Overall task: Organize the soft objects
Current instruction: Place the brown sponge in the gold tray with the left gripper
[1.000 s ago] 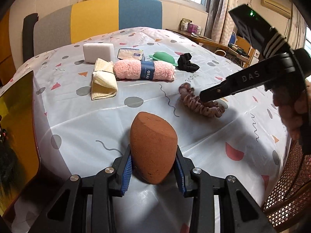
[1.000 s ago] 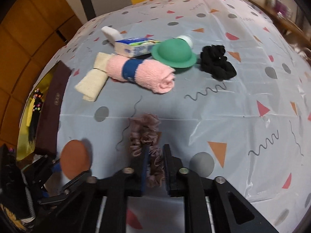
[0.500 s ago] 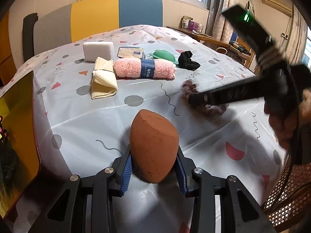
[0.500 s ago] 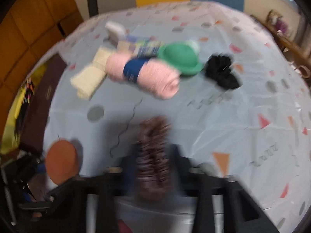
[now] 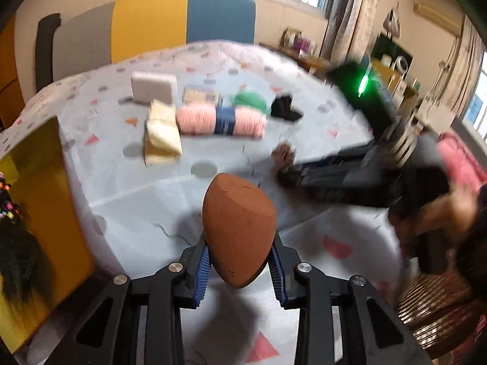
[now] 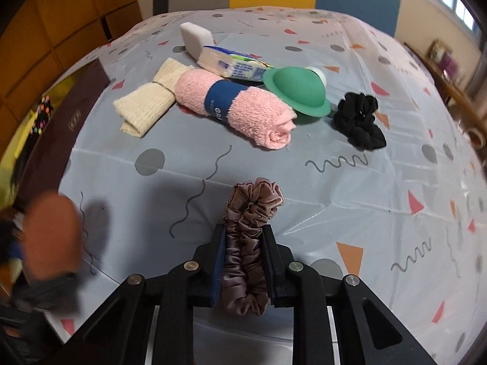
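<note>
Towel (image 6: 237, 111) band lettering "GR", partly hidden

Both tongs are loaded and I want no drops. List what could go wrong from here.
1. The brown sponge is pinched low by the left tongs, most of it sticking out beyond the pads; it may squirm free.
2. The mauve scrunchie in the right tongs is slippery-looking, with loops hanging past both ends; it may slide out.
3. The two tongs are close together over the table; they could knock each other.
</note>
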